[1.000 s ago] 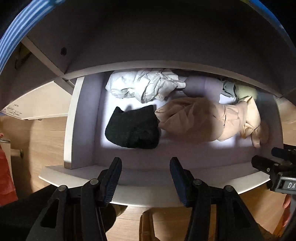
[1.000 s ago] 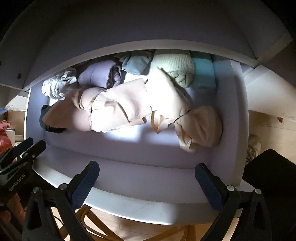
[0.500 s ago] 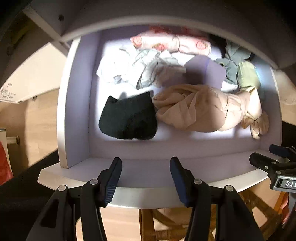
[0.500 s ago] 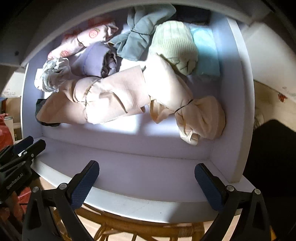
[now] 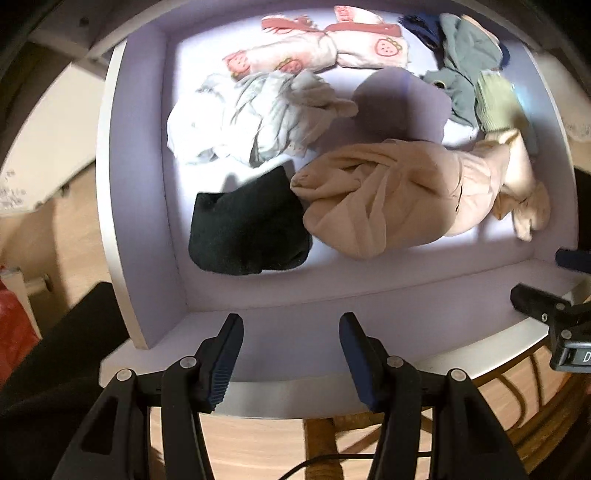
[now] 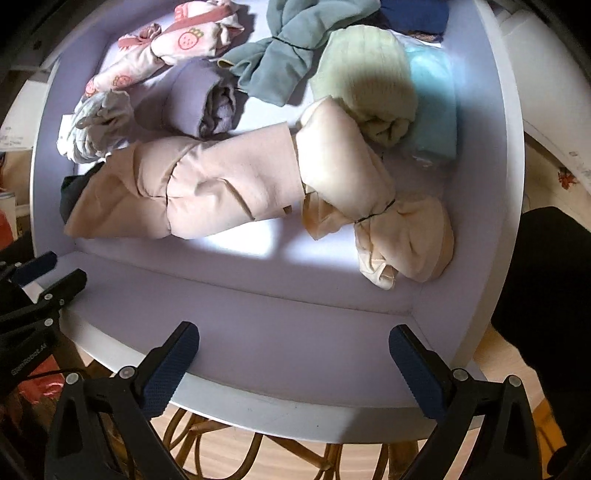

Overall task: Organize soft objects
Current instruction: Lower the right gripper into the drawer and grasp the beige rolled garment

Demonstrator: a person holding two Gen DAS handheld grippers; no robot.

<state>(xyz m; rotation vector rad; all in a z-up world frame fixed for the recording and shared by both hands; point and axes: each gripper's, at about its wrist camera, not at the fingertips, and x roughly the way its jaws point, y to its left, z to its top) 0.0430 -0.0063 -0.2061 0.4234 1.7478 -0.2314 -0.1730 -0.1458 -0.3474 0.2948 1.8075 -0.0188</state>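
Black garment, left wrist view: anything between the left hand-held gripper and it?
Only the drawer's front wall. The black garment lies on the drawer floor just beyond it, with the beige bundle touching its right edge. The left hand-held gripper is open and empty above the front lip.

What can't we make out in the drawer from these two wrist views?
- Dark blue item, right wrist: cut off by the top edge, type unclear.
- Black garment, right wrist: mostly hidden behind the beige bundle; left wrist shows it whole.
- Light blue item, right wrist: partly covered by the pale green knit.
- Right gripper, left wrist: cut off at the frame edge.
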